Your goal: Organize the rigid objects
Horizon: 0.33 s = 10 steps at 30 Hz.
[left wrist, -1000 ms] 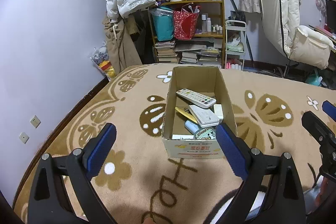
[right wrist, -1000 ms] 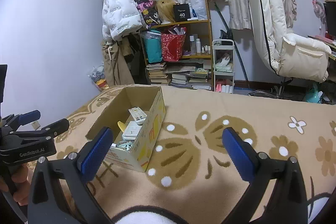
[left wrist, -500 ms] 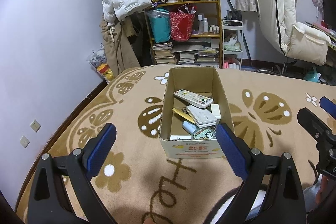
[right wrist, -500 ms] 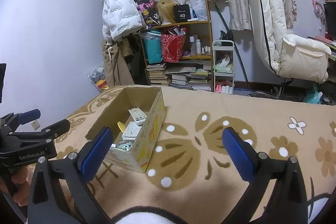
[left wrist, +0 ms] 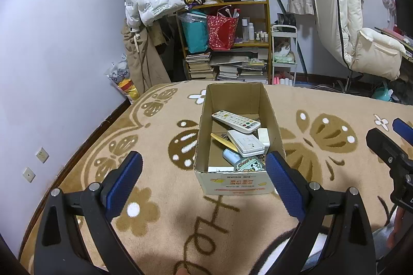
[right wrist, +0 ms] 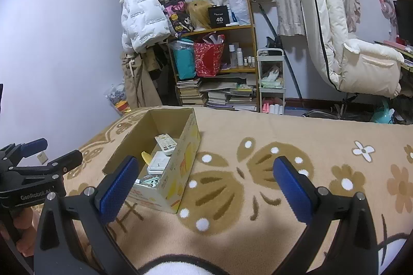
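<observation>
With both tools idle, looks like pause btwn picks or wrap-up. Left gripper [left wrist: 204,179] jaws wide, holding nothing, aimed at cardboard box [left wrist: 236,186] on patterned blanket [left wrist: 335,104]. Right gripper [right wrist: 204,182] jaws wide too, box off to its left. Inside box: white remote [left wrist: 236,121], white switch plate [left wrist: 246,143], yellow strip [left wrist: 224,142], poss. round tin [left wrist: 249,164], view poor. No loose items visible on blanket. Next: scan for stragglers before closing in.

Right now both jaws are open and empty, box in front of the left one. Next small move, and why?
Probably ease the left gripper forward and down toward the white remote control, which lies on top of the pile in the open cardboard box and looks easiest to grasp. The left gripper faces the box squarely; the right gripper sits off to the box's side.
</observation>
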### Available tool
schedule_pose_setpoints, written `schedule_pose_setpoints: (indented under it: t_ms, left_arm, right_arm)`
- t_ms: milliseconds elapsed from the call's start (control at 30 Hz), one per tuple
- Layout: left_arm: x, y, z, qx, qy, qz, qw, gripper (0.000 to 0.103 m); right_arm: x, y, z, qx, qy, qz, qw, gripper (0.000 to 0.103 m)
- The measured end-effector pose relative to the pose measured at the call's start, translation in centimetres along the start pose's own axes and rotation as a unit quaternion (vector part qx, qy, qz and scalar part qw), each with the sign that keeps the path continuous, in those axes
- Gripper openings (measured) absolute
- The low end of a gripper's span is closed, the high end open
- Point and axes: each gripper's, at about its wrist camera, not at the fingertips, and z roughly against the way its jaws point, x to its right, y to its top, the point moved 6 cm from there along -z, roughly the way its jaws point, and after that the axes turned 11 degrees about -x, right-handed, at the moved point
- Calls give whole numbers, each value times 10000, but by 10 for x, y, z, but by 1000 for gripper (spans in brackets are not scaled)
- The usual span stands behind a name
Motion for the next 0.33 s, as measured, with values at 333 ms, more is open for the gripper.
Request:
schedule_pose_setpoints:
  t_ms: [333]
  left_arm:
    - [0,-1,-1,-29,-13,-12,10000,96]
  right_arm:
    - [1,0,0,0,-18,-20,10000,103]
